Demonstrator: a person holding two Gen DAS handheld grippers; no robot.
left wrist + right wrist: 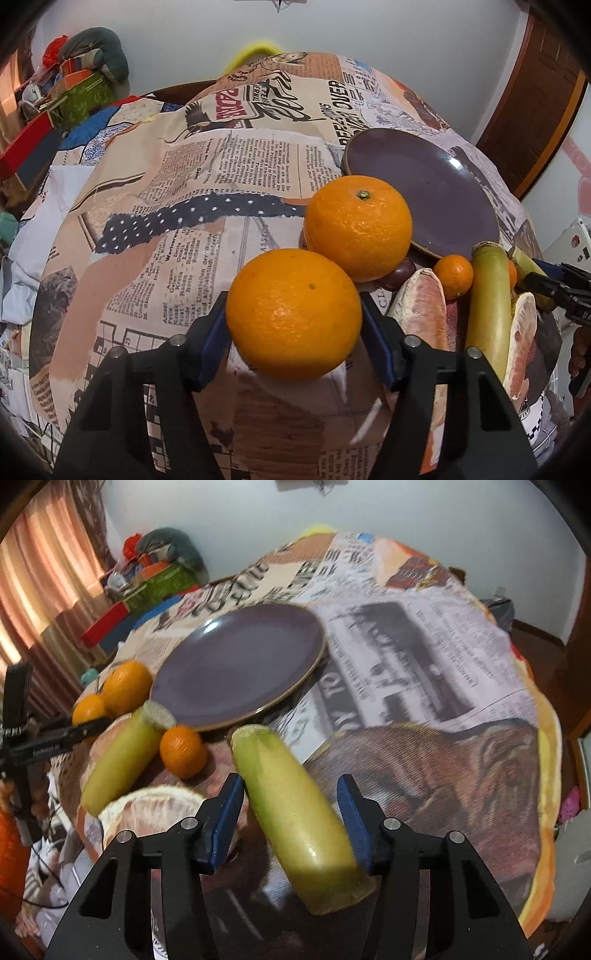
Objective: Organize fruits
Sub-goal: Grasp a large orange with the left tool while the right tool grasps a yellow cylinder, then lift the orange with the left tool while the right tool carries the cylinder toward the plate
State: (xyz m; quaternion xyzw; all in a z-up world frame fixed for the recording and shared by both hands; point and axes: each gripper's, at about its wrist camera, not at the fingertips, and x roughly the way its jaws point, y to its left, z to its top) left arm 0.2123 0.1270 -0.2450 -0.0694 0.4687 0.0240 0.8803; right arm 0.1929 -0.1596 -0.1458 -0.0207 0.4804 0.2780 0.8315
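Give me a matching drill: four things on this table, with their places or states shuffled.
1. nearer large orange
2. nearer green stalk
3. purple plate
4. small mandarin

a. bare
b. between the fingers of the right claw
c. on the cloth by the plate's rim
d. between the fingers of the left claw

Pairs: 1-d, 2-b, 3-a, 4-c

Left gripper [293, 341]: matt black plastic, blue pads [376, 343] rubbery-looking, small shiny metal pins. Orange [293, 314] between its jaws has dimpled, slightly glossy peel; second orange [358, 227] just ahead, same. Plate [236, 668] ahead of right gripper [291, 819]: glazed purple, glossy, paler rough-looking rim. Yellow-green stalk piece [295, 808] between the right jaws is smooth and waxy, cut end fibrous. Newsprint-pattern cloth [192, 192]: matt woven fabric. Pomelo wedge [421, 314]: pulpy, dull.
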